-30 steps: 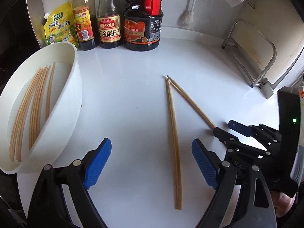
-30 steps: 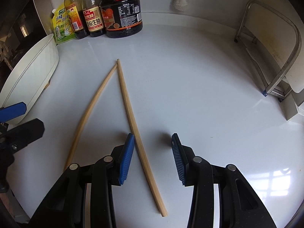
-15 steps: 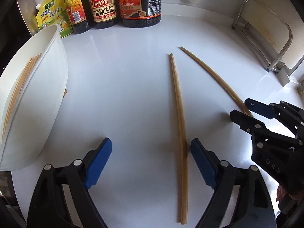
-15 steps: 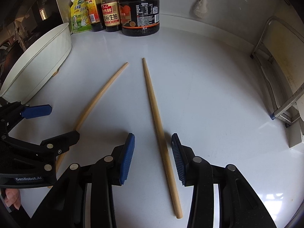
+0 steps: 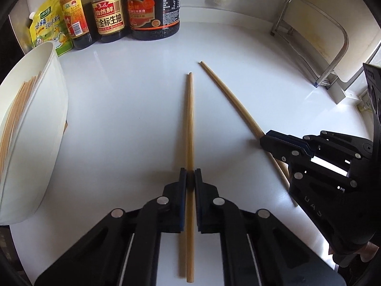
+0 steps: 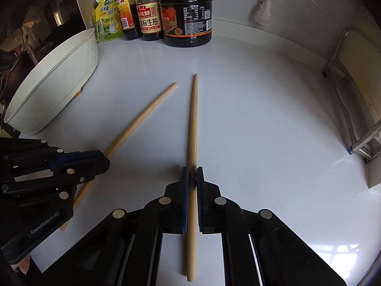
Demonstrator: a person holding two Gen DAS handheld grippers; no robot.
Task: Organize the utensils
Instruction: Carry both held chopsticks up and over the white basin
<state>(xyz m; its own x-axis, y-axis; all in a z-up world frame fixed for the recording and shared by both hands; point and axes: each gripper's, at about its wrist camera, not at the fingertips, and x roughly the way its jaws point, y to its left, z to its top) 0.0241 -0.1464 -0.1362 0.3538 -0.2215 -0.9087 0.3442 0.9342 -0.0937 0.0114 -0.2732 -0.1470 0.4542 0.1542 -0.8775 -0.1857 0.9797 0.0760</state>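
Observation:
Two wooden chopsticks lie on the white counter (image 5: 133, 124), their far tips close together. My left gripper (image 5: 190, 178) is shut on the left chopstick (image 5: 189, 124) near its middle, and the stick runs straight ahead between the blue pads. My right gripper (image 6: 192, 174) is shut on the right chopstick (image 6: 193, 124) the same way. In each view the other gripper shows at the side: the right gripper (image 5: 266, 140) holding the right chopstick (image 5: 233, 100), and the left gripper (image 6: 104, 158) holding the left chopstick (image 6: 142, 116). A white bowl (image 5: 42, 143) at the left holds several chopsticks.
Dark sauce bottles (image 5: 154, 12) and a yellow-green pouch (image 5: 47, 28) stand along the back wall behind the bowl (image 6: 59, 90). A metal rack (image 5: 333, 54) stands at the right edge. A white brush (image 6: 262, 12) hangs on the back wall.
Both grippers stood open around their chopsticks and have now shut on them. The left gripper has come down closer to the counter.

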